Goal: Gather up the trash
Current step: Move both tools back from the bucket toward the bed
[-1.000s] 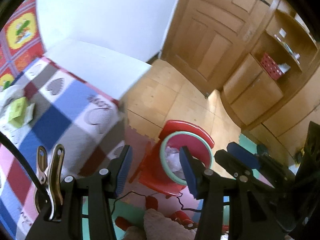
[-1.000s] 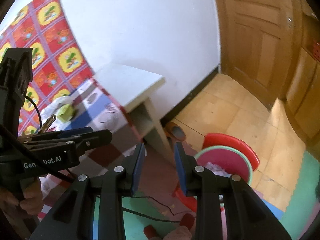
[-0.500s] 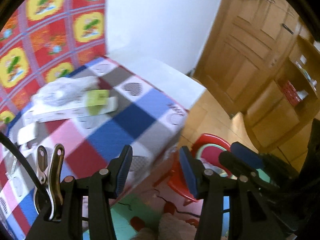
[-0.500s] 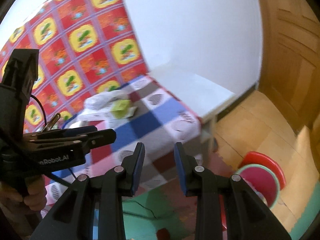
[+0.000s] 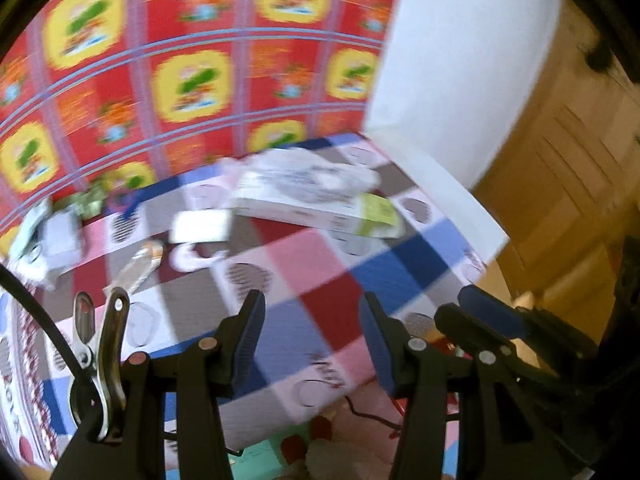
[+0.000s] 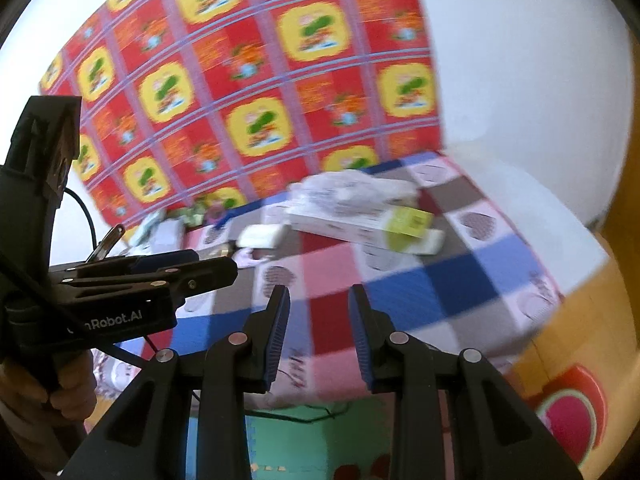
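Note:
Both views are blurred by motion. On the checked tablecloth (image 5: pixel 328 304) lie a long white box with a green end (image 5: pixel 316 210) (image 6: pixel 360 222), a clear plastic bag (image 5: pixel 308 172) (image 6: pixel 348 188) on top of it, a small white box (image 5: pixel 200 227) (image 6: pixel 264 236), a silver wrapper (image 5: pixel 136 268) and crumpled white and green scraps (image 5: pixel 60 236) at the far left. My left gripper (image 5: pixel 312 340) (image 6: pixel 212 266) is open and empty, hovering over the table's near edge. My right gripper (image 6: pixel 320 328) (image 5: pixel 468 308) is open and empty beside it. A red bin with a green rim (image 6: pixel 572 404) stands on the floor at lower right.
A red and yellow patterned sheet (image 6: pixel 248 80) covers the wall behind the table. A bare white table part (image 6: pixel 520 200) lies right of the cloth, and a wooden door (image 5: pixel 560 184) stands further right. A hand (image 6: pixel 60 396) holds the left gripper. Foam floor mats (image 6: pixel 328 440) lie below.
Both views swung up and left from the floor and the red bin onto the table top. The trash on the cloth came into full view. Both grippers stayed open.

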Demonstrator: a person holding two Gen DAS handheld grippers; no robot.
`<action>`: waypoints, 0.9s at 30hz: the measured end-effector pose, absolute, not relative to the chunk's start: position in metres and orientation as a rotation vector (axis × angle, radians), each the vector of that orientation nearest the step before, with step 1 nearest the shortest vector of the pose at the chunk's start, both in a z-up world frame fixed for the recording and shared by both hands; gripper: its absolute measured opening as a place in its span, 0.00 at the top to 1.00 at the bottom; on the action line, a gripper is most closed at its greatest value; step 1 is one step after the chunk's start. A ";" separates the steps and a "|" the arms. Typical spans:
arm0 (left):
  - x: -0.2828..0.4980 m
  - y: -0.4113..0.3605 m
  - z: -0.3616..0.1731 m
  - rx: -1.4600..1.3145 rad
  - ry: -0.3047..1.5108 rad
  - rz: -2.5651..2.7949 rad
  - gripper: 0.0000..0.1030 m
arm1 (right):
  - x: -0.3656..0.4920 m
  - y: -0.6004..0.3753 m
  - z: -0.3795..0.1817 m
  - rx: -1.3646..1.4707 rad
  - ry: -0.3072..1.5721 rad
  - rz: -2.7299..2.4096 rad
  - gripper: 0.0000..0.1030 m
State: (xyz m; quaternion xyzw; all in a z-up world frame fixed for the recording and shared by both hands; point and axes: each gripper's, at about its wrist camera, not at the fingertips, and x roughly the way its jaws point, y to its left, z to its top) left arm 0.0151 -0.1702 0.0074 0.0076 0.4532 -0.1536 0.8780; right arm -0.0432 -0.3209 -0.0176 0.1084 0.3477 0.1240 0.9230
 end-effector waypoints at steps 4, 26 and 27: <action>0.025 -0.135 0.007 -0.034 0.950 -0.216 0.50 | -0.018 -0.294 -0.017 0.189 0.729 0.352 0.69; 0.021 0.070 -0.003 -0.284 0.906 0.279 0.50 | 0.077 -0.122 -0.022 -0.022 0.790 0.777 0.69; 0.020 0.081 -0.005 -0.286 0.906 0.290 0.50 | 0.079 -0.108 -0.023 -0.021 0.788 0.785 0.69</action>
